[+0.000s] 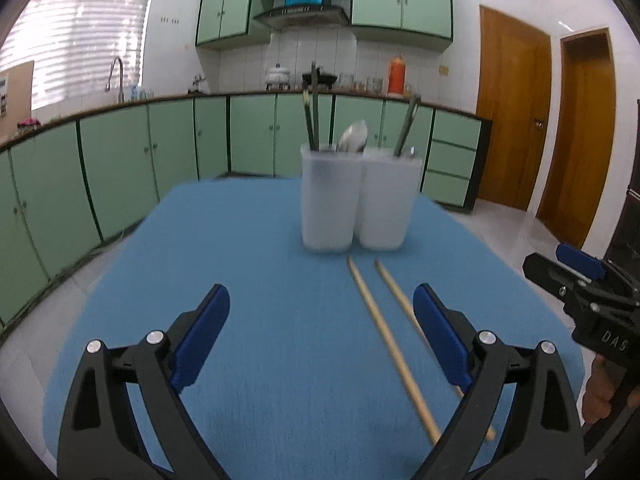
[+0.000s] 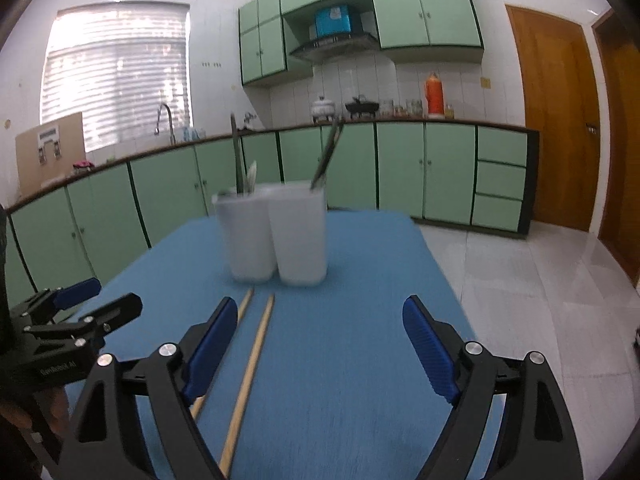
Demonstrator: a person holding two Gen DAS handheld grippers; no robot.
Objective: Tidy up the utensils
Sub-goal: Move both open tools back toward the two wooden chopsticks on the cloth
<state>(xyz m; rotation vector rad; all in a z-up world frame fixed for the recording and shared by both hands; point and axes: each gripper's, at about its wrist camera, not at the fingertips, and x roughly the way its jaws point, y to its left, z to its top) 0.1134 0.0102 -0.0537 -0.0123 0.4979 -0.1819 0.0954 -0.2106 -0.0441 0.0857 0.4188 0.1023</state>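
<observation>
A blue table (image 1: pixel 248 280) stands in a kitchen with green cupboards (image 1: pixel 120 168). On it are 2 white cups, and they touch each other. The left cup (image 1: pixel 328 200) already holds a spoon (image 1: pixel 354 136) and some dark sticks (image 1: pixel 311 120). The right cup (image 1: pixel 386 204) holds dark sticks (image 1: pixel 406 128) too. So part of the tidy-up looks done.

2 wooden chopsticks (image 1: pixel 380 320) lie flat on the table, just in front of the cups. They lie side by side, a little apart, with their thin tips toward the cups. Nothing holds them. They look like the only things left to put away, as far as the pictures show.

The left claw (image 1: pixel 320 320) is wide apart and has nothing in it. One chopstick runs under its right finger. The right claw (image 2: pixel 320 336) is wide apart and empty too. In its own view the 2 chopsticks (image 2: pixel 256 352) lie by its left finger, one partly hidden behind it. The other claw shows at the edge of each view, so the 2 claws are side by side.

I think the next job is to pick up the chopsticks and drop them in a cup. Which cup they belong in, I cannot tell.
</observation>
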